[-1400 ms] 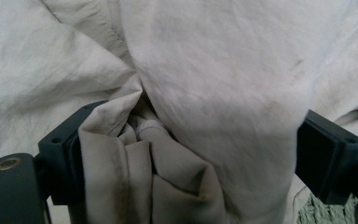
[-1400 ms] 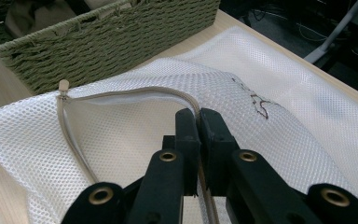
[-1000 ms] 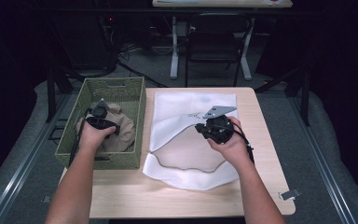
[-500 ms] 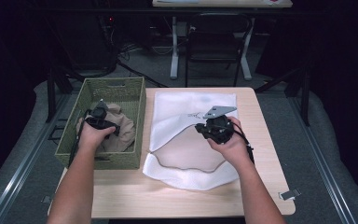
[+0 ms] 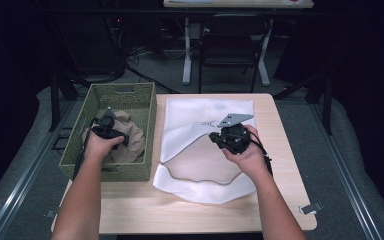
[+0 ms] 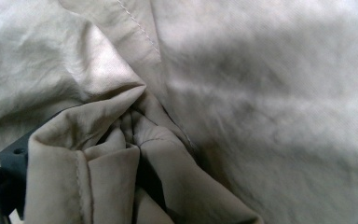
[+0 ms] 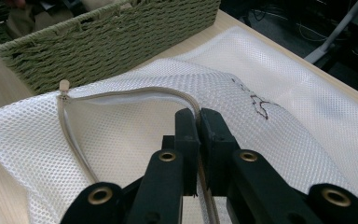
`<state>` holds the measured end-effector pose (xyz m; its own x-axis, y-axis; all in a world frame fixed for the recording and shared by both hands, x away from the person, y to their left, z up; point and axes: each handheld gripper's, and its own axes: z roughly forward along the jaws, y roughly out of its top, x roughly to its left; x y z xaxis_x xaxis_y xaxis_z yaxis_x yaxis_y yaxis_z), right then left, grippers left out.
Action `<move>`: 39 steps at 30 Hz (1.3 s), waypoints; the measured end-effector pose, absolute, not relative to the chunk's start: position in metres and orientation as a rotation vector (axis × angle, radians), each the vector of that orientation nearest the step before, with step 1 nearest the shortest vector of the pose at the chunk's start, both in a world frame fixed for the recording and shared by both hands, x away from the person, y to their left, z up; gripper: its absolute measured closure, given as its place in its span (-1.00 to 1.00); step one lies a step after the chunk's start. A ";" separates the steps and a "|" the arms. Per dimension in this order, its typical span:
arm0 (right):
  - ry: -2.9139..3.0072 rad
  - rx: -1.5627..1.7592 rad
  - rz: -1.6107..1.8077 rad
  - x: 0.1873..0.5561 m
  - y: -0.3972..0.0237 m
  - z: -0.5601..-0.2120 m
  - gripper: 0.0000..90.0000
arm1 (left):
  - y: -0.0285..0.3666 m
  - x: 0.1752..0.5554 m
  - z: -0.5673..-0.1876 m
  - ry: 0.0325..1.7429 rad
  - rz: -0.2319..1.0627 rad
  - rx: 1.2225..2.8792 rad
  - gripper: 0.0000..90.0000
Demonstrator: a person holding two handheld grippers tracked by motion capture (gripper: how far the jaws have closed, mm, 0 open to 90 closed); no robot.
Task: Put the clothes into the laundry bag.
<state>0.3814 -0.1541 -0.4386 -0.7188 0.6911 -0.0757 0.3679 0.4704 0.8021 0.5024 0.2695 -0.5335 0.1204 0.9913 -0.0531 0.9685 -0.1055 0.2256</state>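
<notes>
Forearms reach in from the near edge. Left gripper [image 5: 105,131] dips into the green basket [image 5: 145,107], its jaws bunched in the beige cloth [image 6: 135,144] there. Right gripper [image 7: 197,128] hovers low over the white mesh bag [image 5: 200,120] on the table [image 5: 275,140], jaws clenched on its zipper edge [image 7: 121,93].

- Woven basket [image 5: 130,102] walls fence the counter's [image 5: 280,125] left side; beige cloth [image 5: 130,140] fills most of its floor.
- White mesh bag [image 5: 205,112] covers the middle.
- Bare counter runs along the near edge and right of the bag.
</notes>
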 end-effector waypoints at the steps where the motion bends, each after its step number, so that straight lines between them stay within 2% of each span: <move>1: 2.332 0.888 1.132 0.381 -0.154 -0.439 0.91 | 0.270 0.503 -0.534 1.950 0.161 2.190 -0.98; 5: 2.331 0.888 1.132 0.381 -0.155 -0.438 0.91 | 0.270 0.503 -0.534 1.943 0.156 2.195 -0.97; 17: 2.328 0.888 1.133 0.381 -0.155 -0.438 0.91 | 0.270 0.501 -0.536 1.922 0.148 2.193 -0.75; 31: 2.329 0.888 1.134 0.382 -0.155 -0.438 0.91 | 0.269 0.503 -0.539 1.930 0.149 2.197 -0.81; 39: 2.329 0.890 1.134 0.381 -0.154 -0.438 0.91 | 0.271 0.502 -0.540 1.913 0.135 2.189 -0.73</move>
